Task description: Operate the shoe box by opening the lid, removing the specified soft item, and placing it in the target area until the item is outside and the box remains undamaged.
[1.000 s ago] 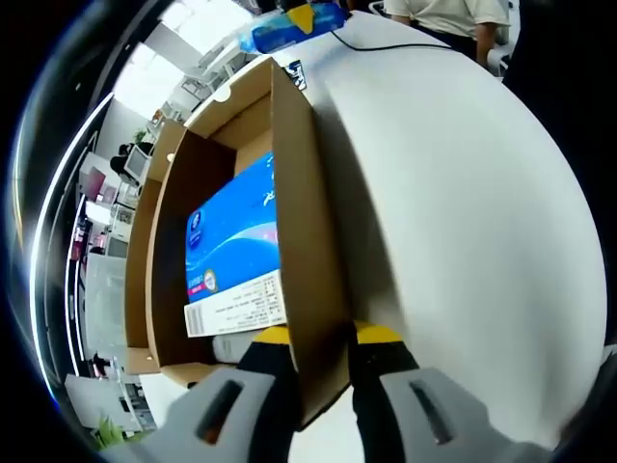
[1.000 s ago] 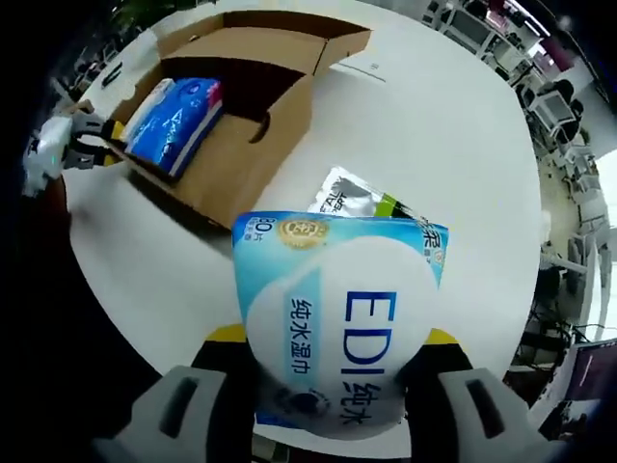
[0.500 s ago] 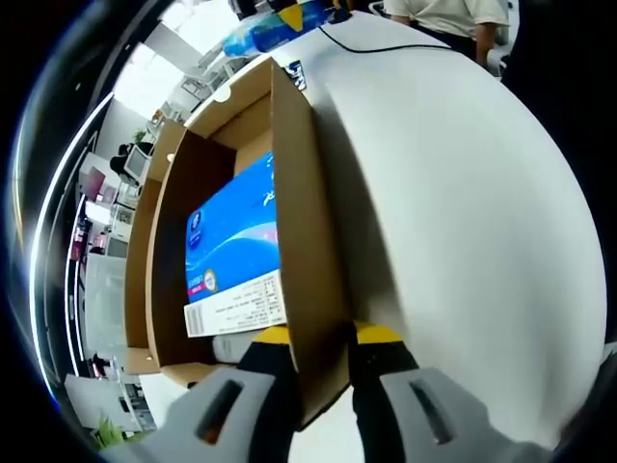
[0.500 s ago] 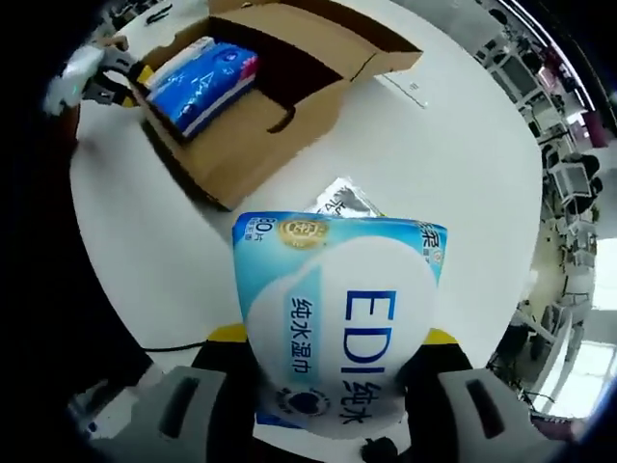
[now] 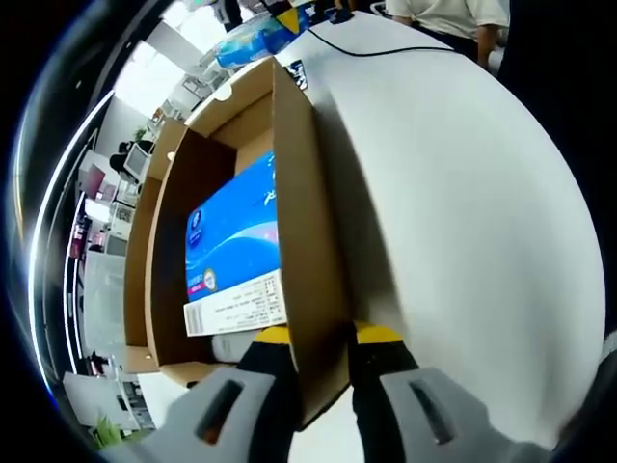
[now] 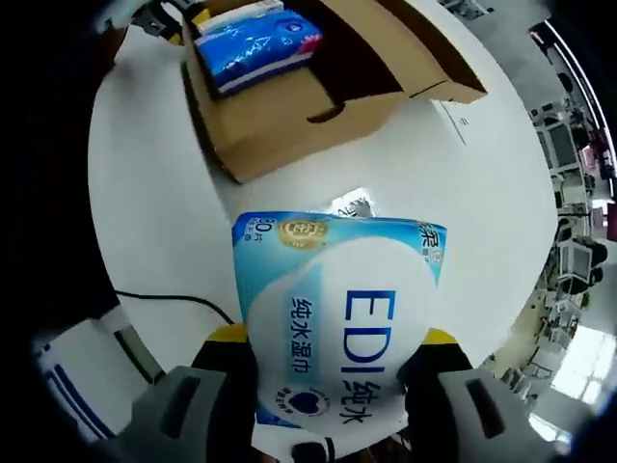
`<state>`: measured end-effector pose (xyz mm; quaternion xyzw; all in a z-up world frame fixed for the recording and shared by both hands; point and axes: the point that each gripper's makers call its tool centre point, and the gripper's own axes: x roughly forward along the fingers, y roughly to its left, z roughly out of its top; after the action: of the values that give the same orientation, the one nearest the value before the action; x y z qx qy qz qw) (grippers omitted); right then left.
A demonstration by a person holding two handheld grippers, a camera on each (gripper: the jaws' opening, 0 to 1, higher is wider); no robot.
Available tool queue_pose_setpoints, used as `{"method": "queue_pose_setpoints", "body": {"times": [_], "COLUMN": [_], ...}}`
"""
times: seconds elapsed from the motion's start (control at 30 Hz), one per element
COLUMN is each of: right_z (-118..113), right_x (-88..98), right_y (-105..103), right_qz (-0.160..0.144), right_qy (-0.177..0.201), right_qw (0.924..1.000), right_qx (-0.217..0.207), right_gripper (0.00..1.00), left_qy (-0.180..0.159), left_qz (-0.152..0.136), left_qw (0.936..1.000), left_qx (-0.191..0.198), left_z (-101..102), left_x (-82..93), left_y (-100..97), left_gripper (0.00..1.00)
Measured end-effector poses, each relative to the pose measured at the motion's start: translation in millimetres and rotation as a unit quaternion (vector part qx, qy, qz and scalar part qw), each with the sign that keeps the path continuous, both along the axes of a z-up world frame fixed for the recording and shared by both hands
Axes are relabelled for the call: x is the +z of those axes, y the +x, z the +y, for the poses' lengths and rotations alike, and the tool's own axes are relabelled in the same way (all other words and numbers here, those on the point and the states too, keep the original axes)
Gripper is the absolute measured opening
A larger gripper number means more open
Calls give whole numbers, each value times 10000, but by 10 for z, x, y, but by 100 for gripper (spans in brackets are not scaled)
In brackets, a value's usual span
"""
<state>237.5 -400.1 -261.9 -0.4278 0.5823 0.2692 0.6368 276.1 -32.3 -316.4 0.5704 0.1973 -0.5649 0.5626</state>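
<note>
An open brown cardboard shoe box (image 5: 299, 241) lies on the white table (image 5: 463, 222). My left gripper (image 5: 323, 340) is shut on its near side wall, one jaw inside and one outside. A blue soft pack (image 5: 236, 231) with a white label lies inside the box. My right gripper (image 6: 333, 340) is shut on a light-blue and white wet wipes pack (image 6: 342, 318), held above the table, apart from the box (image 6: 289, 96). The wipes pack (image 5: 260, 27) and the right gripper appear far off in the left gripper view. The left gripper (image 6: 183, 14) is at the box's far end.
A silver sachet (image 6: 353, 204) lies on the table between the wipes pack and the box. A black cable (image 6: 183, 304) runs across the table near a white device (image 6: 77, 376). A person (image 5: 453, 19) stands beyond the table's far edge. Office desks lie beyond.
My right gripper has carried the wipes pack around and away from the box, so the box now sits higher in its view. The left gripper has stayed on the box wall.
</note>
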Motion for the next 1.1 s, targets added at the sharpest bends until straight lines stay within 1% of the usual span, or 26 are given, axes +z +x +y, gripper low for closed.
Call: {"method": "queue_pose_setpoints", "body": {"times": [0.07,0.1,0.13,0.17,0.2,0.27,0.33,0.4,0.47,0.53,0.7,0.9,1.1], "right_z": [10,24,27,75,75,70,74,69,65,59,61,78,23], "right_x": [-2,-16,-20,-42,-58,-88,-138,-183,-211,-237,-320,-369,-437], "right_y": [40,43,48,55,59,54,45,61,74,87,159,212,273], "right_qz": [-43,-14,5,43,67,114,256,286,353,403,411,481,607], "right_qy": [-32,79,107,192,213,156,126,127,67,12,22,10,13], "right_qw": [9994,9995,9994,9982,9973,9971,9948,9940,9911,9908,9897,9882,9872], "right_qx": [331,322,333,567,698,743,976,1047,1284,1291,1374,1455,1474], "right_gripper": [60,60,60,60,60,60,60,60,60,60,60,60,60], "left_qy": [3,5,6,5,2,5,10,18,21,23,23,26,32], "left_qz": [10,11,11,11,11,6,3,-4,-3,-3,6,6,1], "left_qw": [10000,10000,10000,10000,10000,10000,10000,10000,10000,10000,10000,10000,10000], "left_qx": [11,12,15,17,18,16,24,41,30,35,46,54,62], "left_z": [3,3,4,5,5,4,2,1,1,2,0,2,2], "left_x": [-5,-4,-3,-1,1,1,1,1,3,4,6,5,6], "left_y": [-7,-7,-6,-5,-5,-5,-4,-2,0,2,4,6,2], "left_gripper": [17,17,17,17,17,17,17,17,17,17,17,17,17]}}
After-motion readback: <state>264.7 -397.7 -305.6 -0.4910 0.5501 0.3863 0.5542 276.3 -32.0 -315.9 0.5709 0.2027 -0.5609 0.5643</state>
